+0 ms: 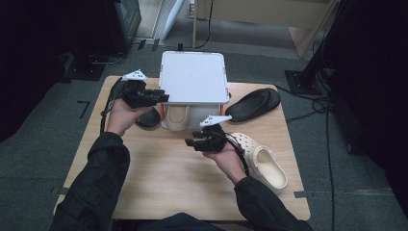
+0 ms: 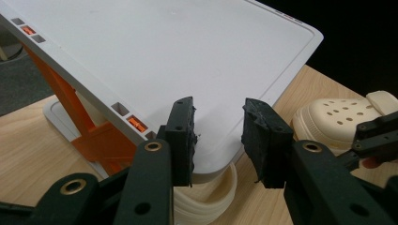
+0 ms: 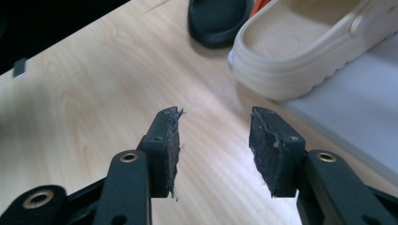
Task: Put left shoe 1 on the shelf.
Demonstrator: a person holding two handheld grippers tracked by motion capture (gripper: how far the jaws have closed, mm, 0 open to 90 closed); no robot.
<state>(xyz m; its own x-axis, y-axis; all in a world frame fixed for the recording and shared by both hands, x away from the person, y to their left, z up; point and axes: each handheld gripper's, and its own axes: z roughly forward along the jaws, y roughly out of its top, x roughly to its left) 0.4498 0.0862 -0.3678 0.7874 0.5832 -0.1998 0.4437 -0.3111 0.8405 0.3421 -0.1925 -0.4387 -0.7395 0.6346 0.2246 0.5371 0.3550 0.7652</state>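
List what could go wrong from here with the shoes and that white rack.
1. The left gripper, open at the edge of the white rack's top shelf, could knock or tip the rack.
2. The cream clog on the lower shelf sticks out past the edge and could slide off.
3. The right gripper is open and empty; the loose cream clog lies behind it, near the table edge.

Light wood table (image 1: 159,178), grey carpet floor around it. On the far middle sat a white rack (image 1: 194,77) on orange legs, its base on the tabletop. A cream clog (image 1: 178,117) lay on the base under the rack's top. Black slipper (image 1: 148,119) just left of the rack; a second black slipper (image 1: 253,103) to its right. Another cream clog (image 1: 262,161) lay near the right edge.
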